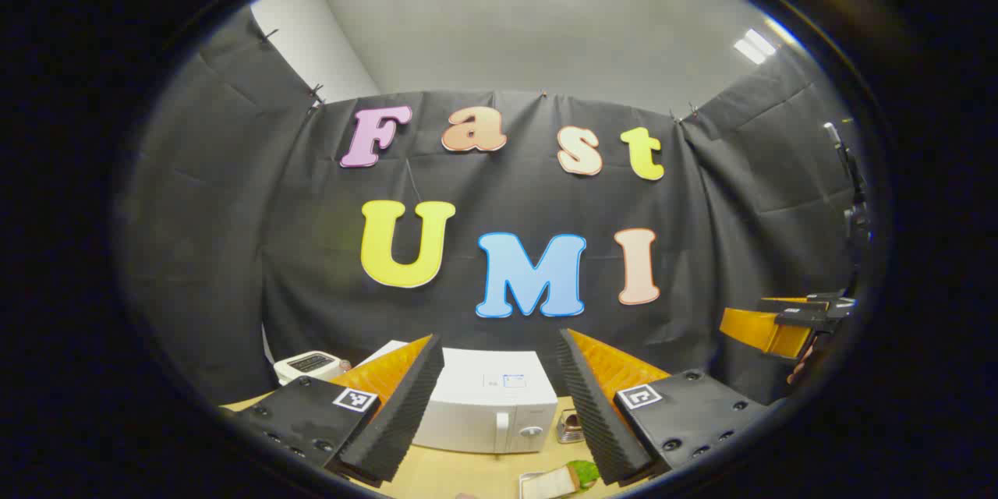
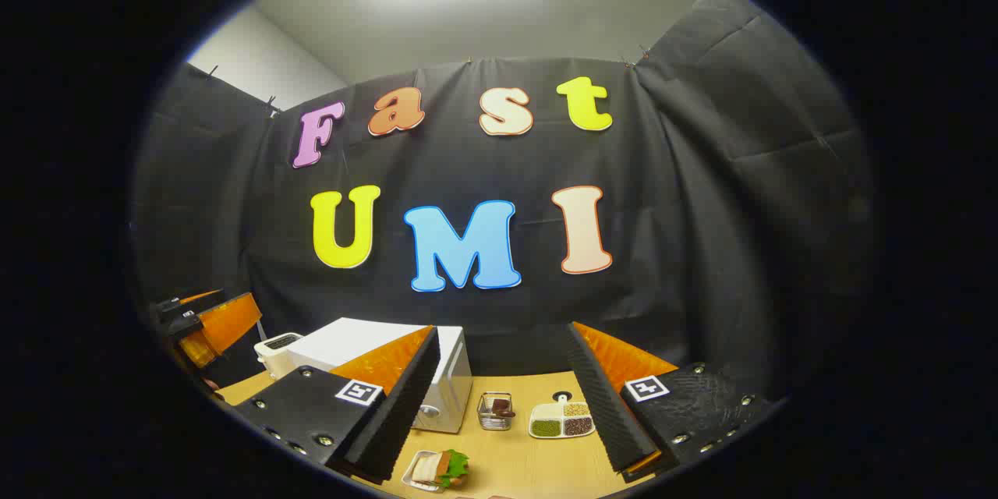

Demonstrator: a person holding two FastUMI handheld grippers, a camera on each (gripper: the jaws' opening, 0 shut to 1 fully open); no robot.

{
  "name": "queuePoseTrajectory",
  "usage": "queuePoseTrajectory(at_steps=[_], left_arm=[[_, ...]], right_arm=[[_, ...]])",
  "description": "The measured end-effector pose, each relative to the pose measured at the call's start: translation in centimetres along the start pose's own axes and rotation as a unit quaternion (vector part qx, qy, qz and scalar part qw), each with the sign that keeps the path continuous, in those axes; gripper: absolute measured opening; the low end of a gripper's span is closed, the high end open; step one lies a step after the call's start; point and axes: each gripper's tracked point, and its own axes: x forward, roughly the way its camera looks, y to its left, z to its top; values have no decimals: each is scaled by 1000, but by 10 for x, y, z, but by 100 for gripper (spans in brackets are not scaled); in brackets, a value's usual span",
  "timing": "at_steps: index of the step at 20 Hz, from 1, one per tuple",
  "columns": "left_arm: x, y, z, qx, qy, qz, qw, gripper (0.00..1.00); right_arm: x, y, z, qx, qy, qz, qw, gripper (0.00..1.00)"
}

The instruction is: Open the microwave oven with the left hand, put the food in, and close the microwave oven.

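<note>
A white microwave oven (image 1: 490,412) stands on the wooden table with its door closed; the right gripper view shows the microwave (image 2: 448,374) from the side. A sandwich with green lettuce lies on a small tray (image 2: 437,469) in front of it, seen in the left gripper view as the sandwich (image 1: 563,478) low down. My left gripper (image 1: 499,405) hangs open above the table, well back from the microwave. My right gripper (image 2: 499,398) is also open and holds nothing. The other gripper (image 1: 783,323) appears at the far right, and the left one (image 2: 207,323) at the far left.
A white toaster (image 1: 310,365) sits left of the microwave. A small wire basket (image 2: 495,412) and a divided dish of grains (image 2: 563,419) rest on the table (image 2: 530,460) to the right of it. Black cloth walls close in the booth behind.
</note>
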Motion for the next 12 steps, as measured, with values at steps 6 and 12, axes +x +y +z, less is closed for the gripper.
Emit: queuePoseTrajectory(at_steps=[6,12], left_arm=[[5,26,1,14,1,-36,999,94],[8,40,-10,-15,8,-78,997,94]], right_arm=[[-2,46,-6,-13,19,-6,1000,97],[-9,71,-11,-25,15,-32,999,94]])
